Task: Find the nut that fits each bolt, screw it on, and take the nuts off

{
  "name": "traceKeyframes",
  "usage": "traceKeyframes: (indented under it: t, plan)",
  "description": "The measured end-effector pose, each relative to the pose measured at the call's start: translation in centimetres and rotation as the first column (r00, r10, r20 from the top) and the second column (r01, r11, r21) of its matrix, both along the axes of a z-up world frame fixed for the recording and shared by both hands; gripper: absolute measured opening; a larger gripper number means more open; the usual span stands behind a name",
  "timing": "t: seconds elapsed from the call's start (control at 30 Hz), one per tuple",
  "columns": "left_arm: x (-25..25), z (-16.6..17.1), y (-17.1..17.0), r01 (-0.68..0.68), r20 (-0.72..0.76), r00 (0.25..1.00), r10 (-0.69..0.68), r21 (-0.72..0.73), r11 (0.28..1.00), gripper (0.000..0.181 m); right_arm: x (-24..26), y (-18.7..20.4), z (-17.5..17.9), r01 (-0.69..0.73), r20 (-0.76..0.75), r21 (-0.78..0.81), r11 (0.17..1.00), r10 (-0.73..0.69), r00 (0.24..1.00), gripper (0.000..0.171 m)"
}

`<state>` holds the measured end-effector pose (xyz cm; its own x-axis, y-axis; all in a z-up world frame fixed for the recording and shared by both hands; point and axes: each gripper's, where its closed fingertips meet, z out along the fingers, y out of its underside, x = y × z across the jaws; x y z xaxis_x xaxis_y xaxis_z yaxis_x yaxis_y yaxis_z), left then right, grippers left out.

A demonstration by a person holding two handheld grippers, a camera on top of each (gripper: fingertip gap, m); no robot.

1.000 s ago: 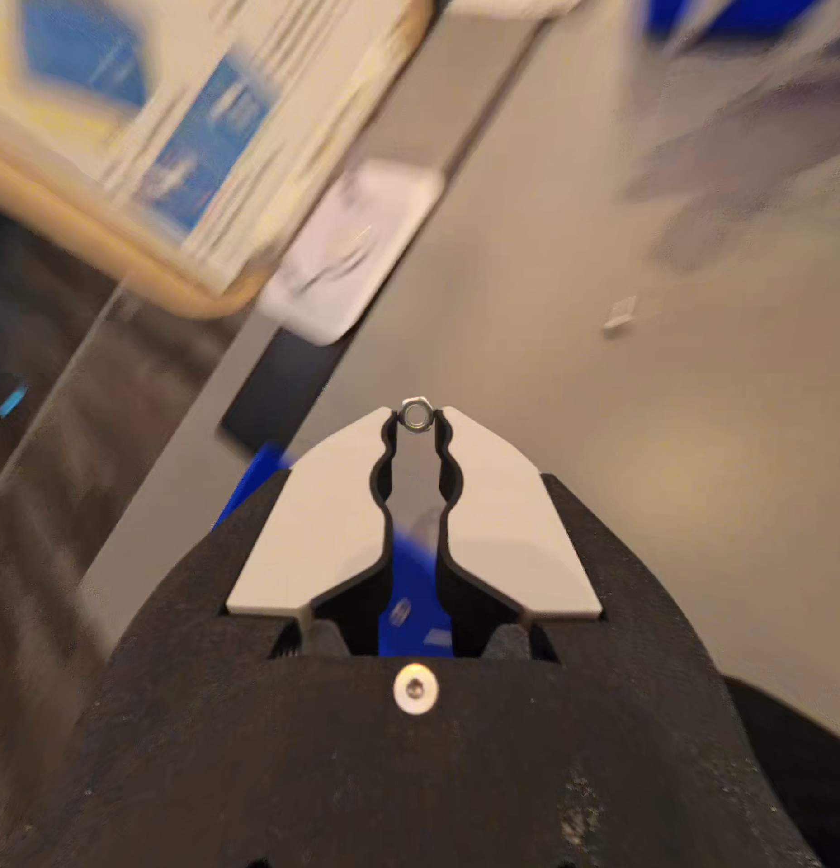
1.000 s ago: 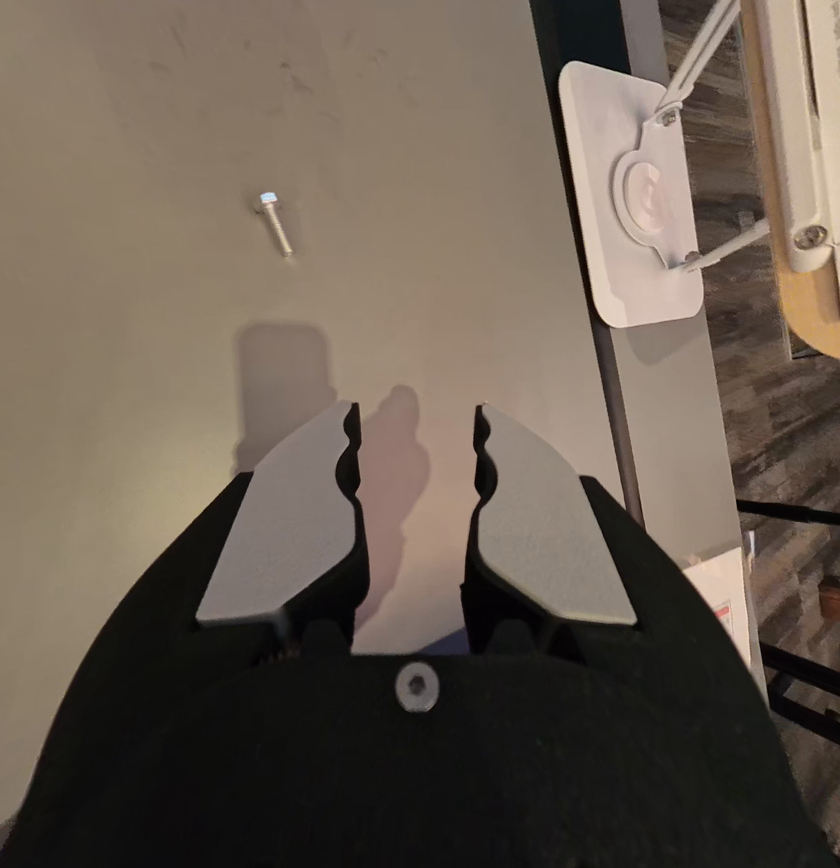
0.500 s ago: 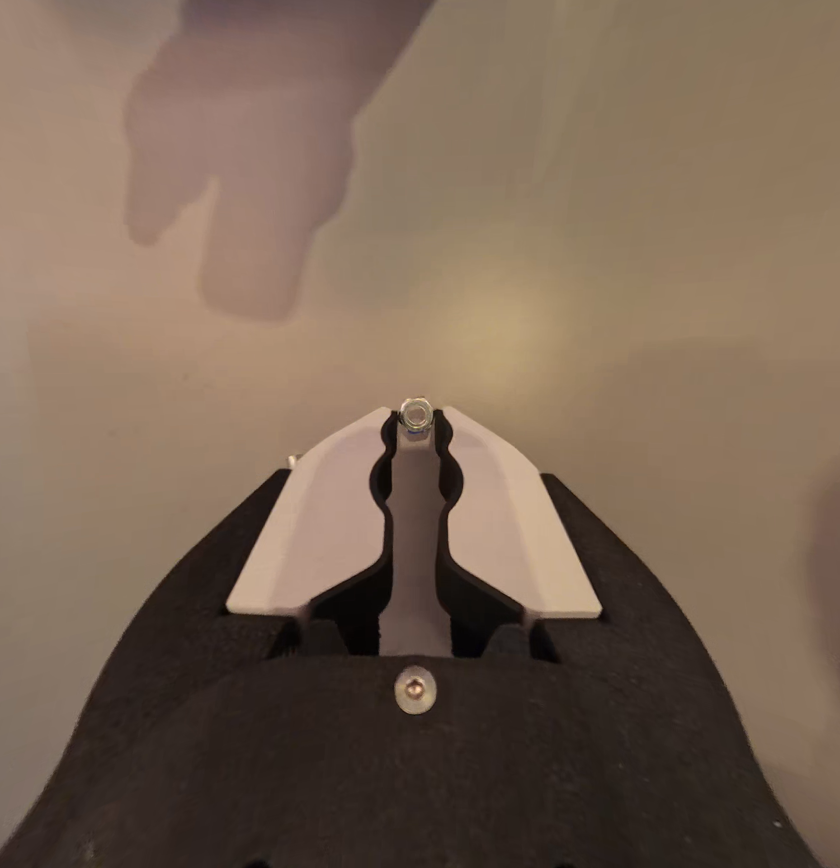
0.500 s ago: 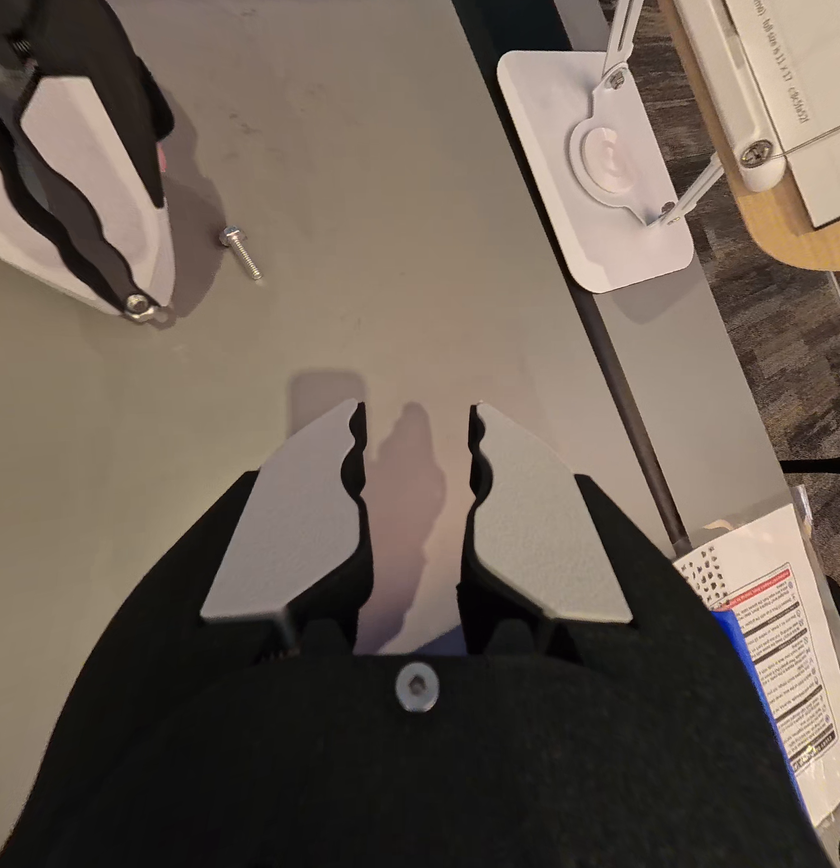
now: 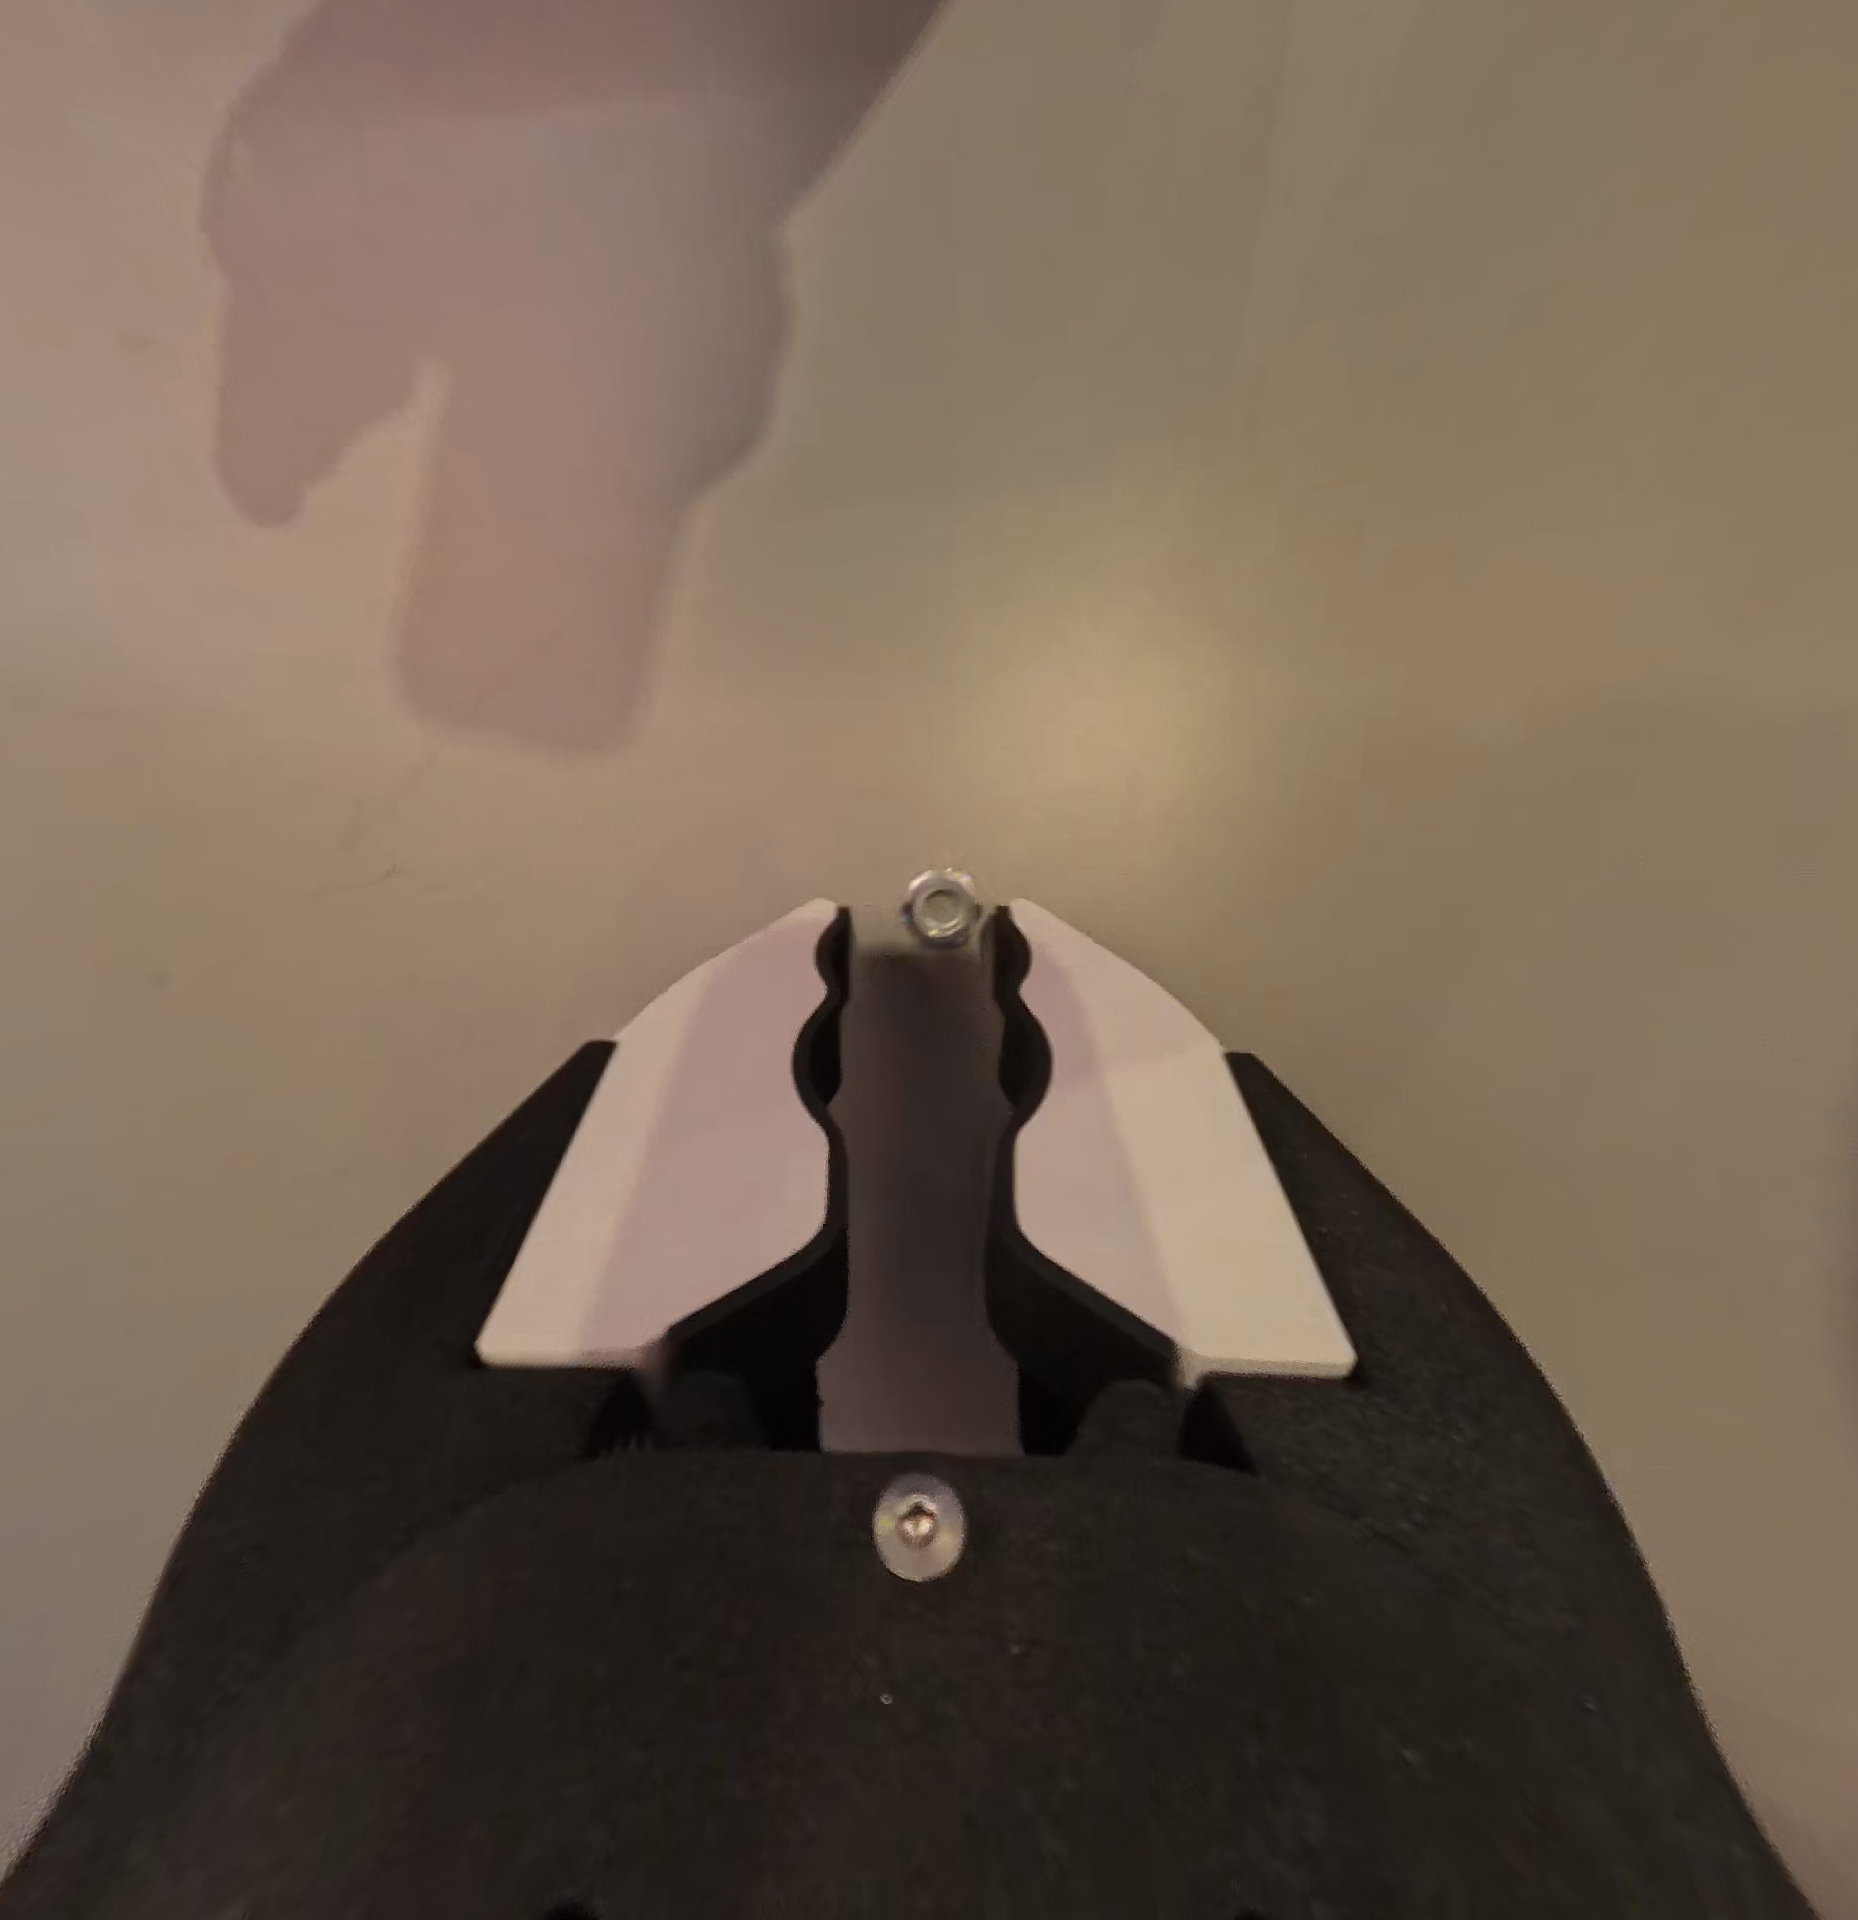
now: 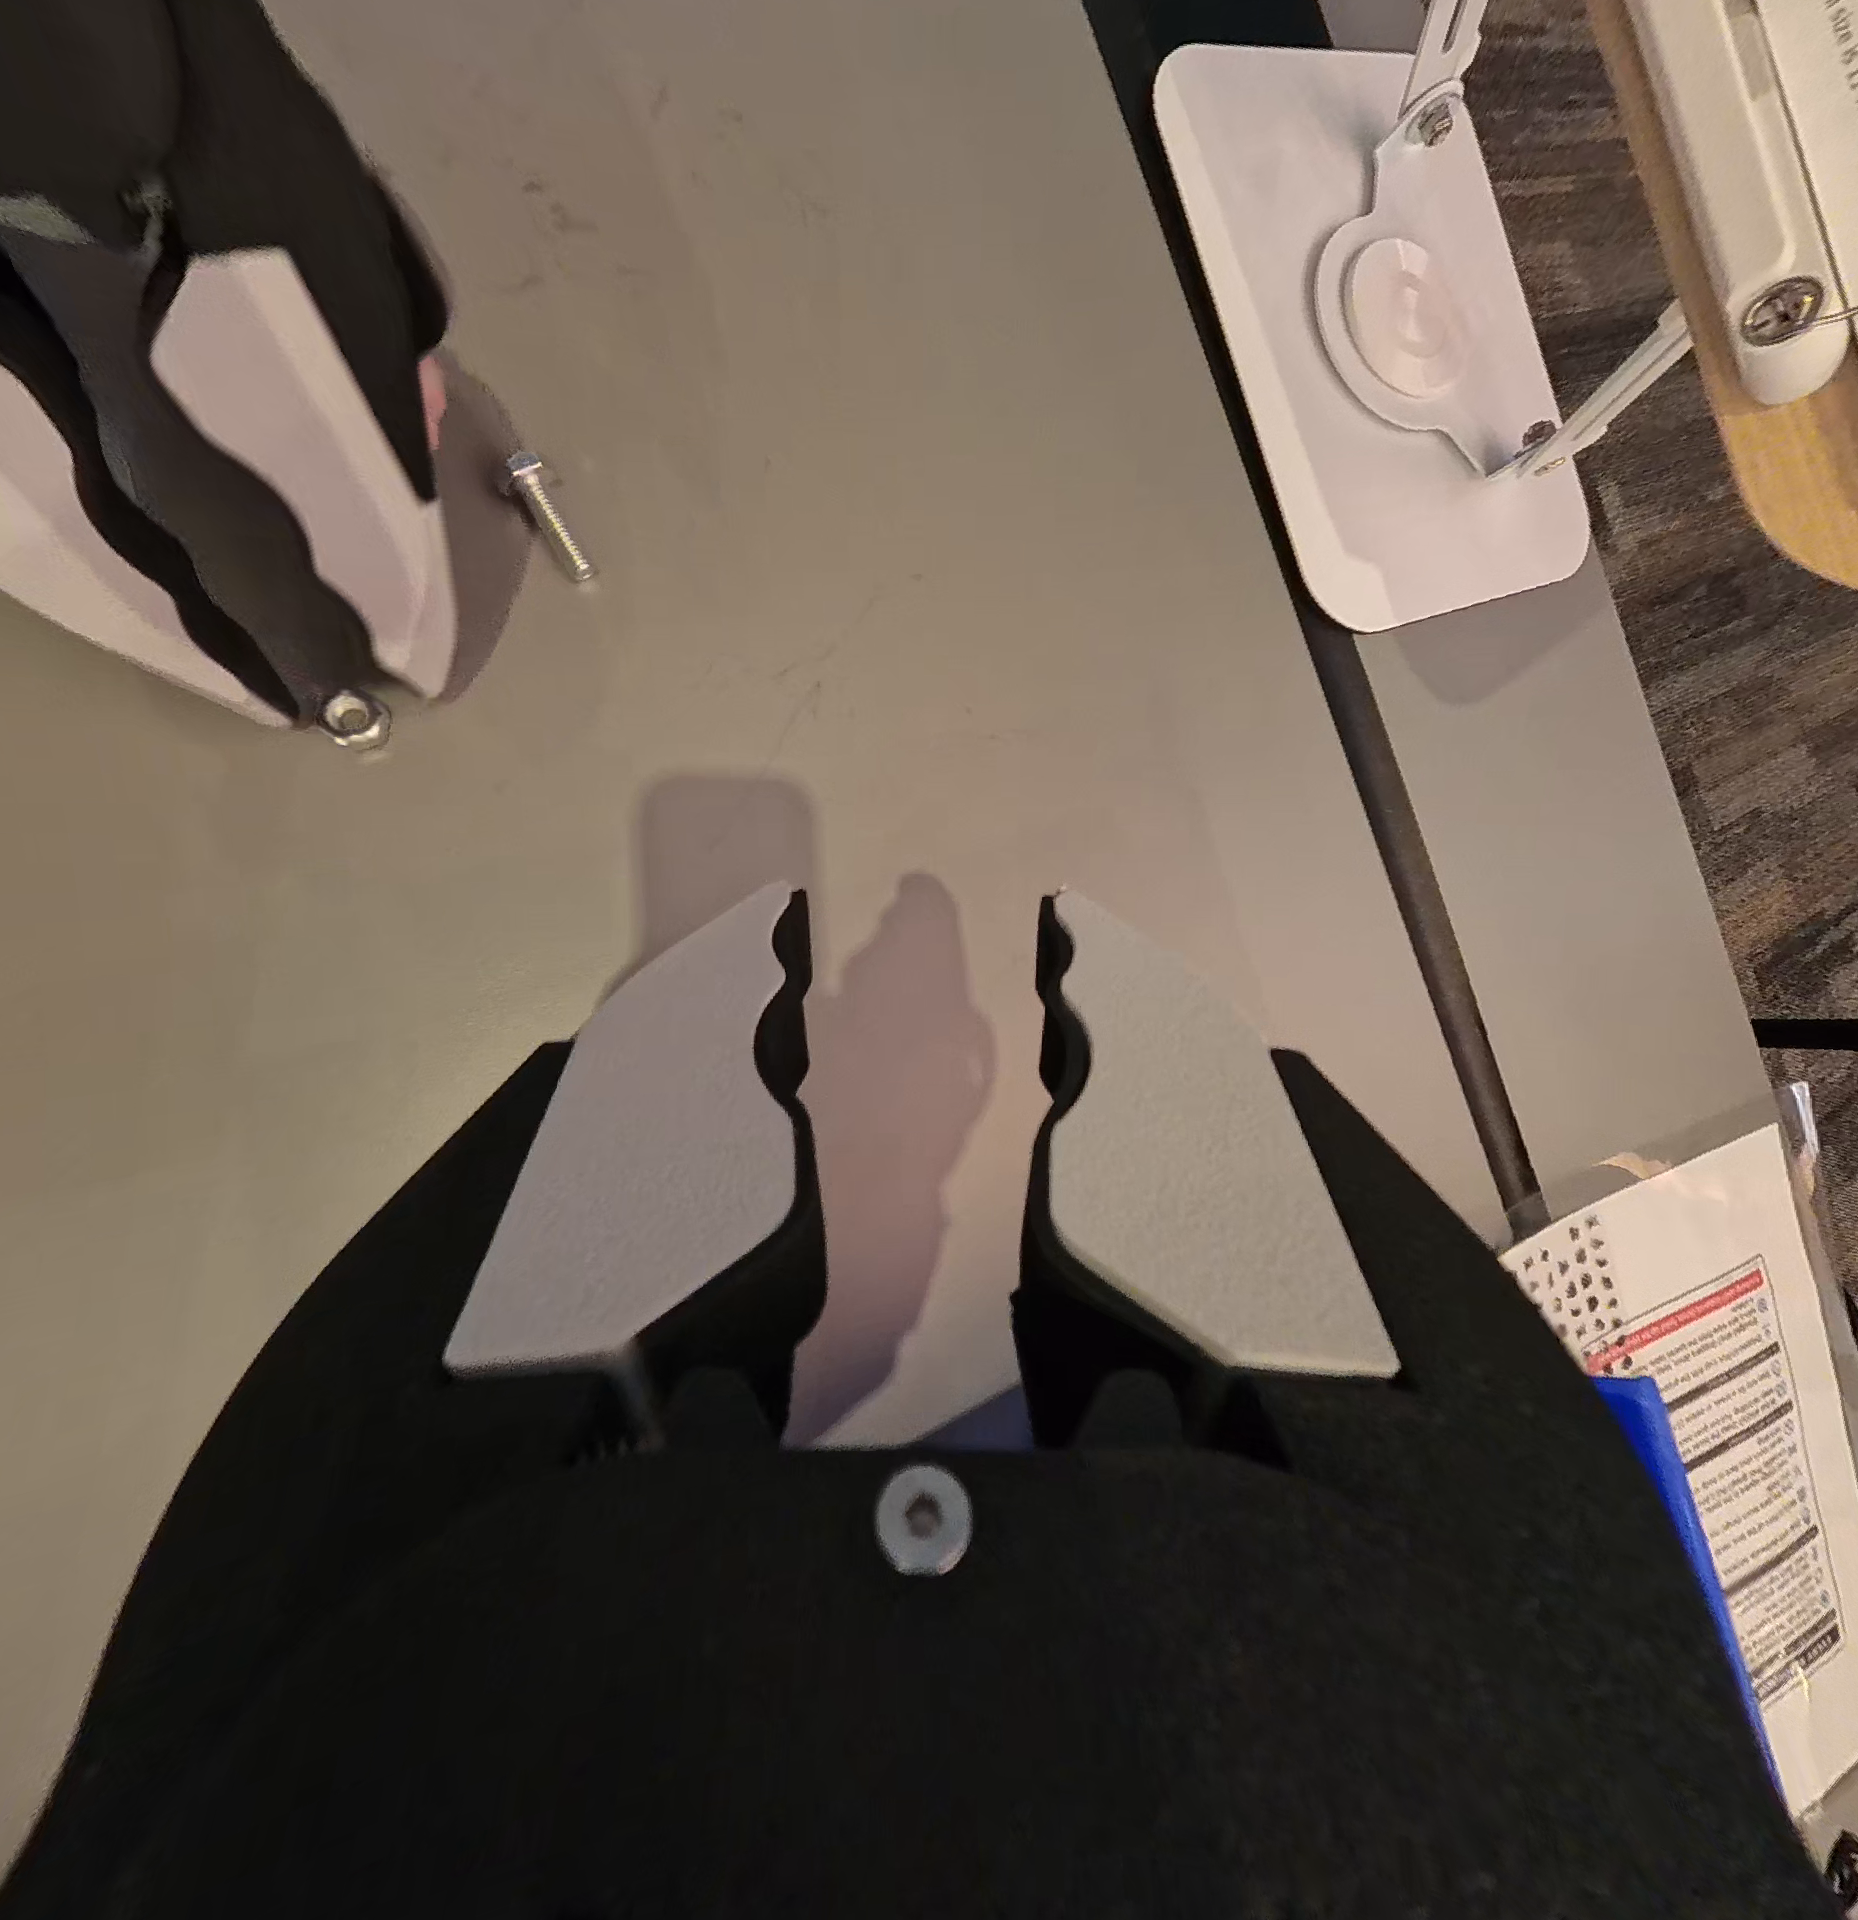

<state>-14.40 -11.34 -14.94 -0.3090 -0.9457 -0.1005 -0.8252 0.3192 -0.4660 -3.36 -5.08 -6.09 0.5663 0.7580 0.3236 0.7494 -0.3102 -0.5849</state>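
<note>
Left wrist view: the left tongs (image 5: 923, 909) have a small gap between their tips, and the nut (image 5: 941, 911) sits in that gap at the very end. It does not fill the opening; space shows on at least one side of it. Whether the fingers are pinching it or have let go cannot be told from this view. In the right wrist view the same nut (image 6: 354, 716) appears at the tip of the left tongs (image 6: 327, 698), low against the grey surface (image 6: 904, 520), apparently touching it or just above it. Judgement: the nut is being set down, or has just been set down, beside its bolt so the pair can be worked together.

The right tongs (image 6: 920, 904) are wide apart and hold nothing. They hover over bare surface, well clear of both parts. Judgement: they are held ready to take up the bolt.

The bolt (image 6: 547, 514) lies flat on the surface, near the nut and close to the outer side of the left tongs, head away from the camera, threaded shank pointing toward it. It is small, bright metal, with a hexagonal head.

The nut is a small silver hexagon with its bore open toward both cameras. No thread detail can be resolved.

At the surface's right edge stands a white lamp base (image 6: 1361, 343). A printed sheet (image 6: 1714, 1455) lies nearer the right tongs.
</note>
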Motion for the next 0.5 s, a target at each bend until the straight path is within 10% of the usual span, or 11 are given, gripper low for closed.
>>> traceKeyframes:
  t: [0.5]
  plan:
    - [-2.6,-0.3,6.9,-0.268,-0.051,0.960,0.276,0.116,0.956,0.020,0.0,0.0,-0.5,-0.006,0.032,-0.011,1.000,0.007,0.999,0.041]
